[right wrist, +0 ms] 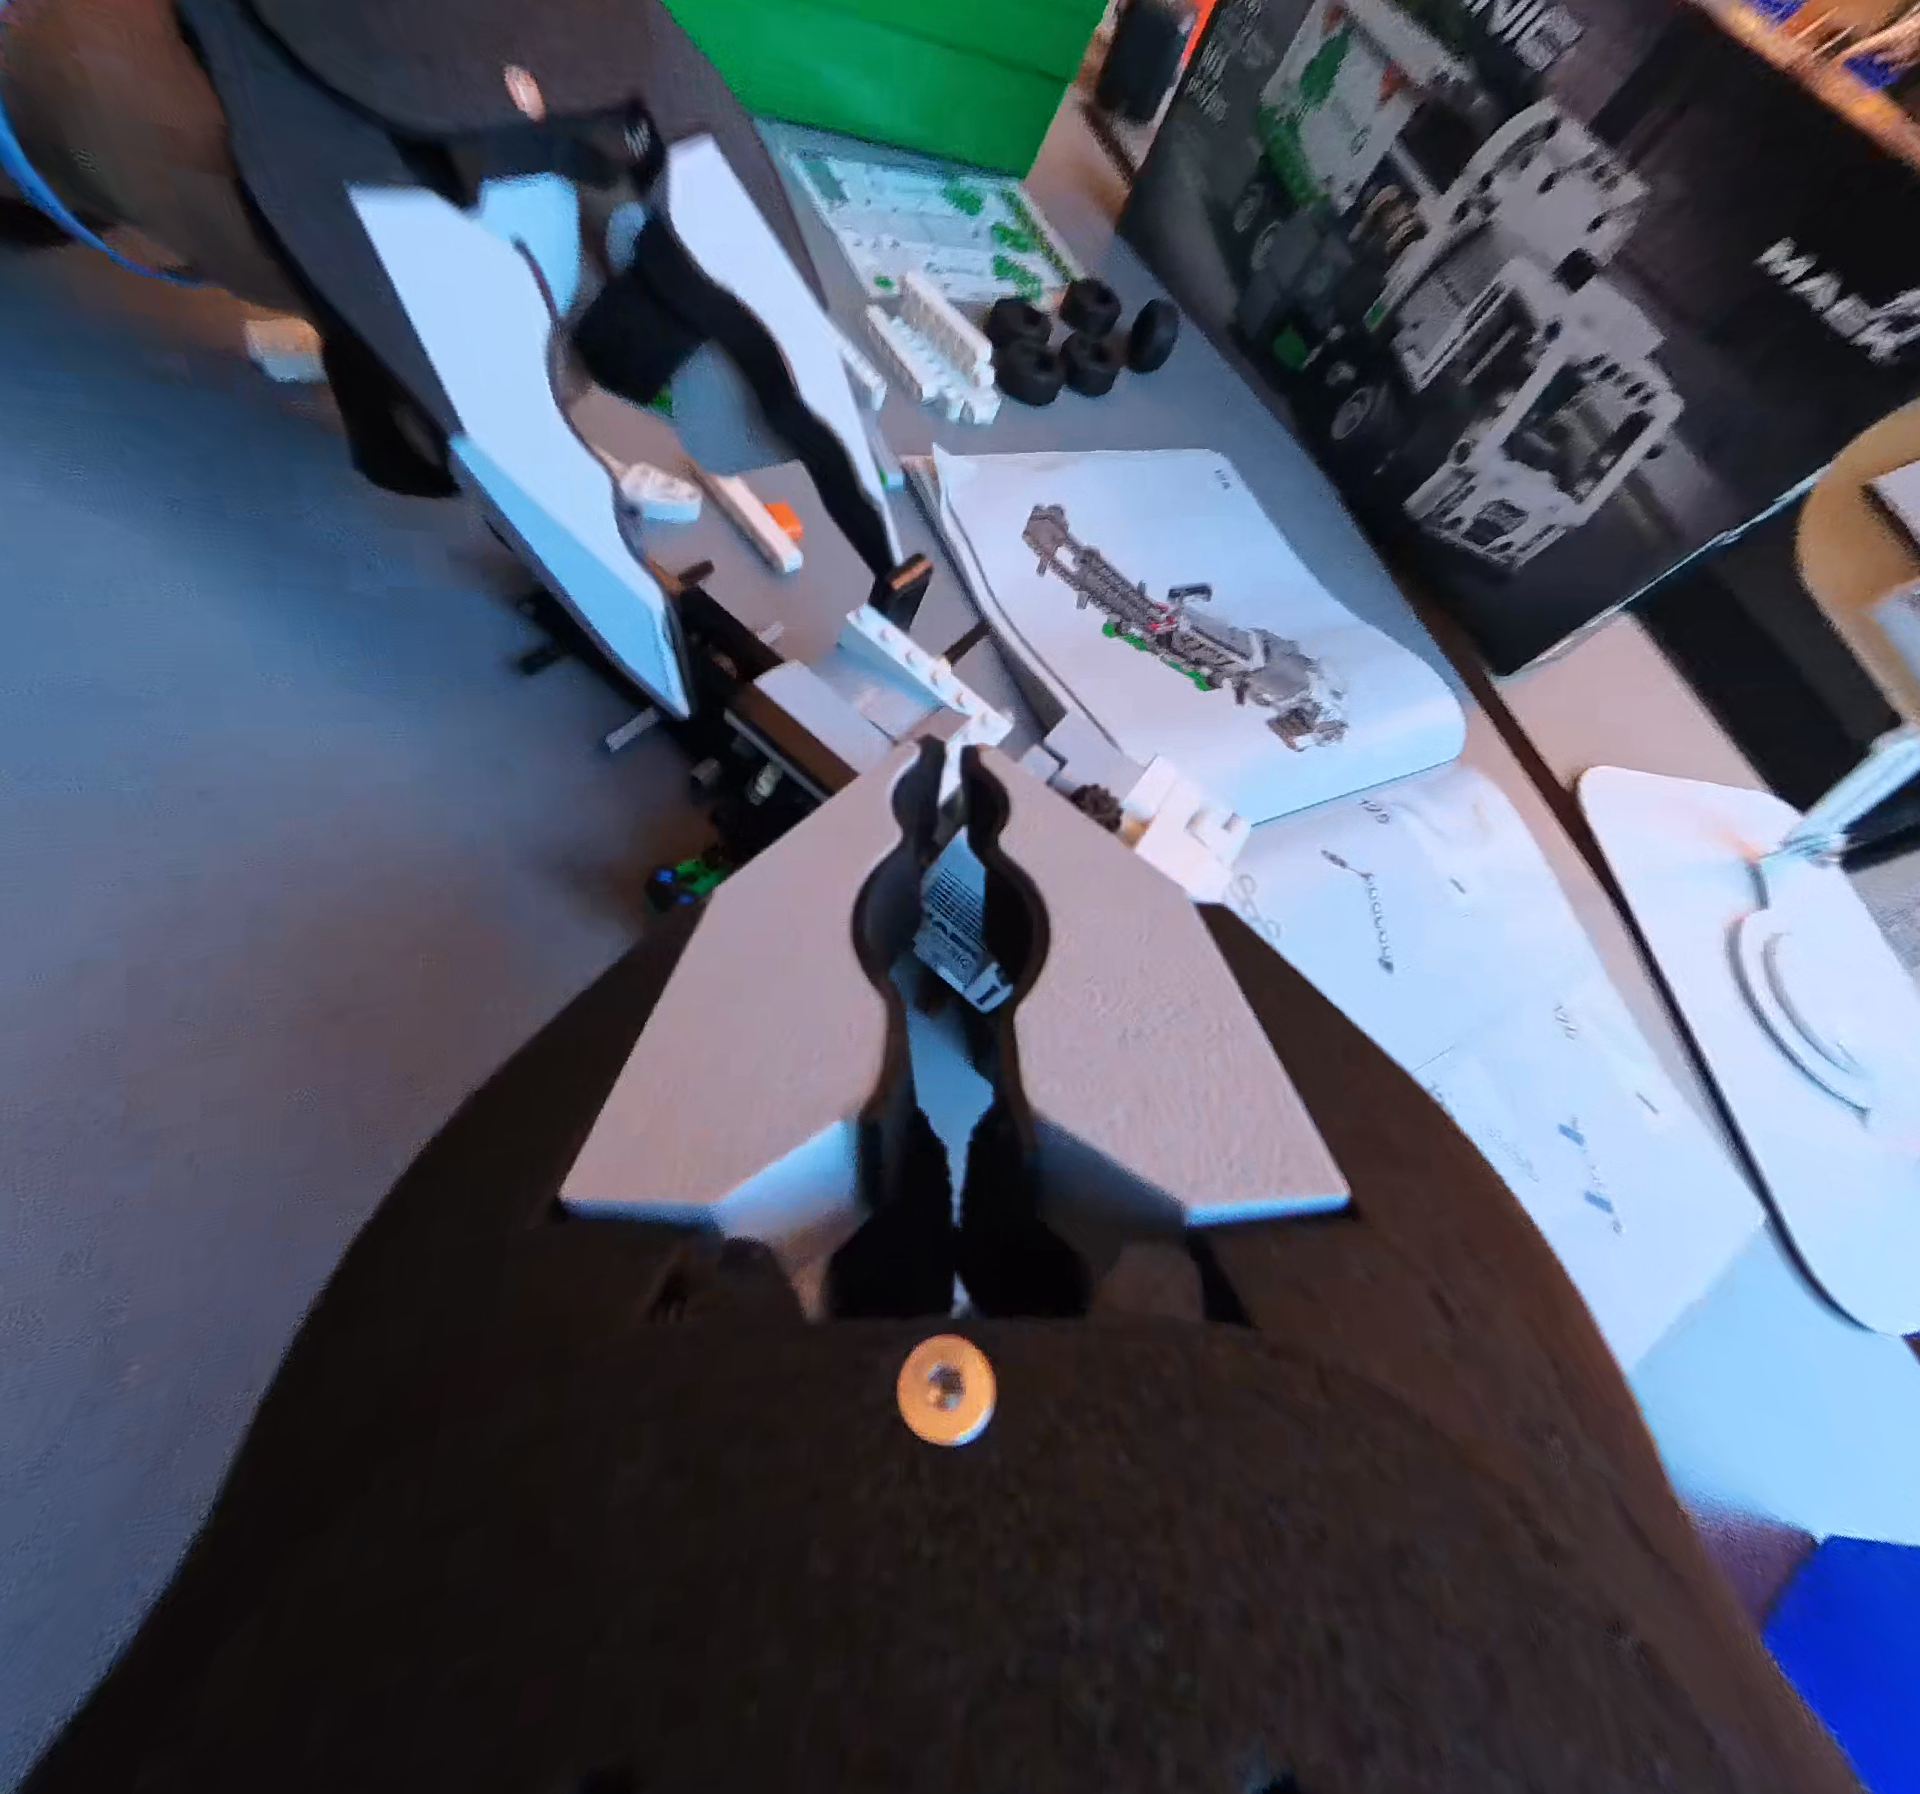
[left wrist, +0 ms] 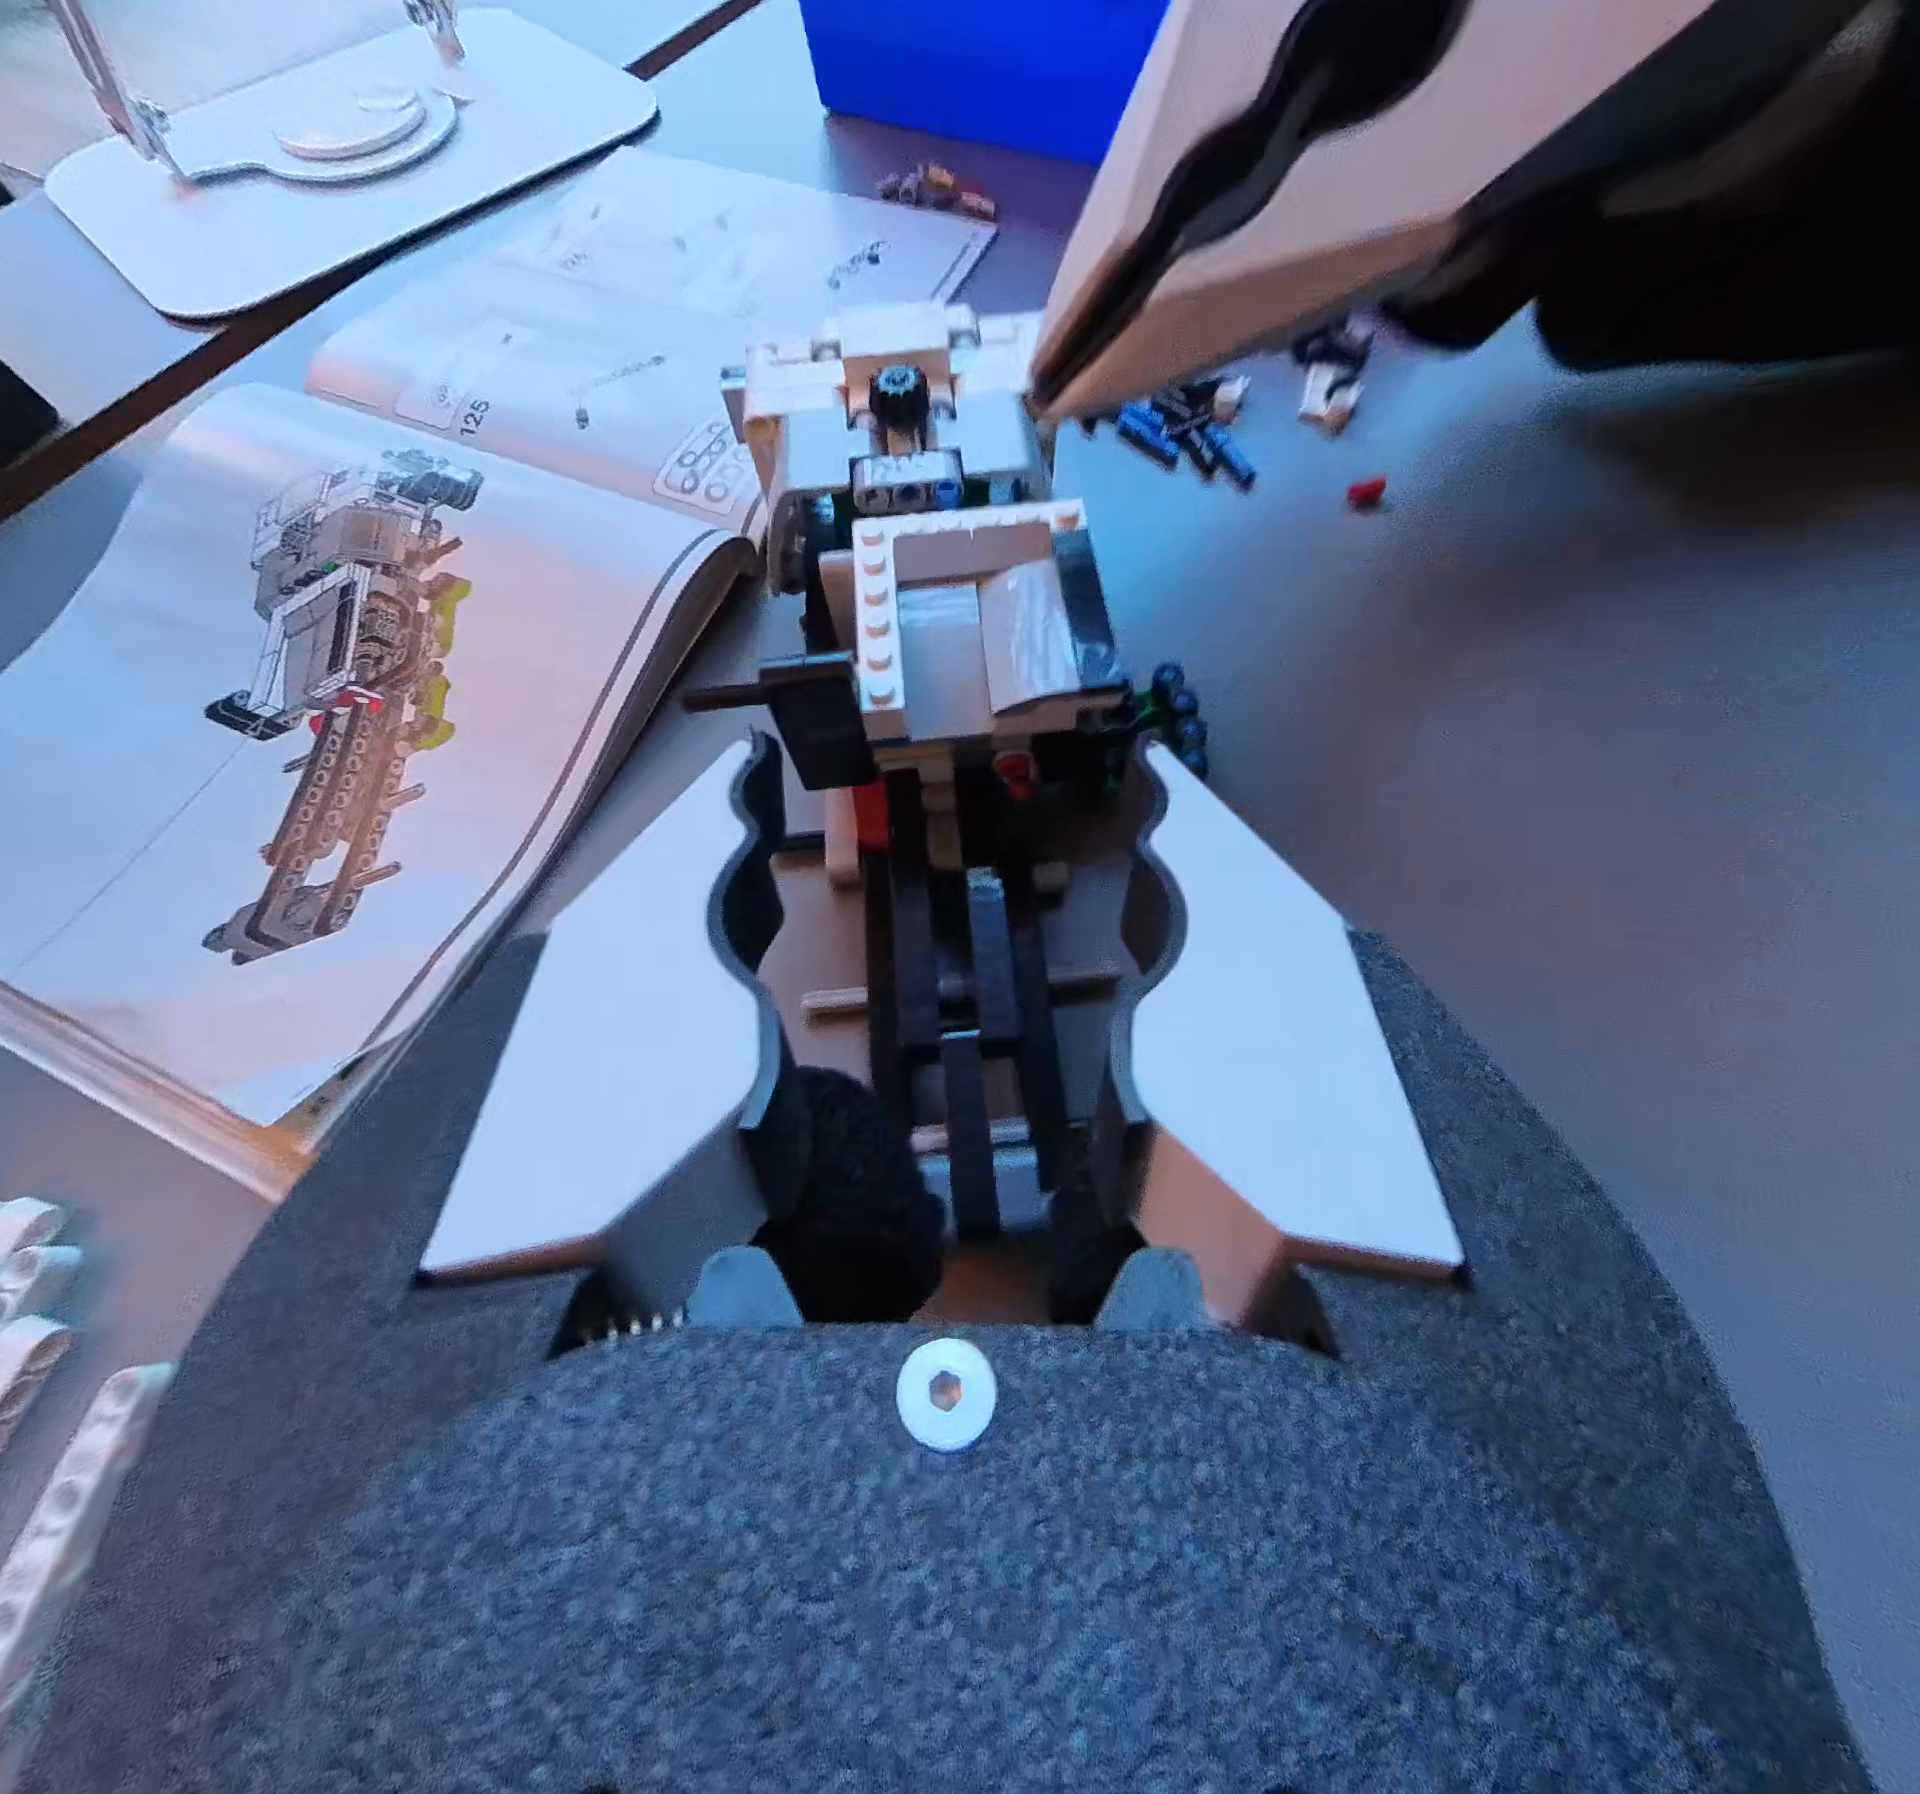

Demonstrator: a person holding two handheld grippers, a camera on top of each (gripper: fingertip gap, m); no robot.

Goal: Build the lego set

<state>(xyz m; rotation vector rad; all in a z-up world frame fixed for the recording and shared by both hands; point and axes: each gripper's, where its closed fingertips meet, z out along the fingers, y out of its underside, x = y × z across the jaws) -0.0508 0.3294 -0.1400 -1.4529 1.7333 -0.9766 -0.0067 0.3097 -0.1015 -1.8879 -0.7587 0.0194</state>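
Between the left gripper (left wrist: 961,788)'s fingers (left wrist: 634,996), closed on its black rear beams, the half-built truck model (left wrist: 935,622) stretches over the worktop (left wrist: 1558,809), looking rigid but liable to pop apart, so the nearly shut, seemingly empty right gripper (right wrist: 953,757) should press the white cab squarely.

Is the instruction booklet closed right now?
No, the instruction booklet lies open on the table, left of the lego model between the left gripper's fingers.
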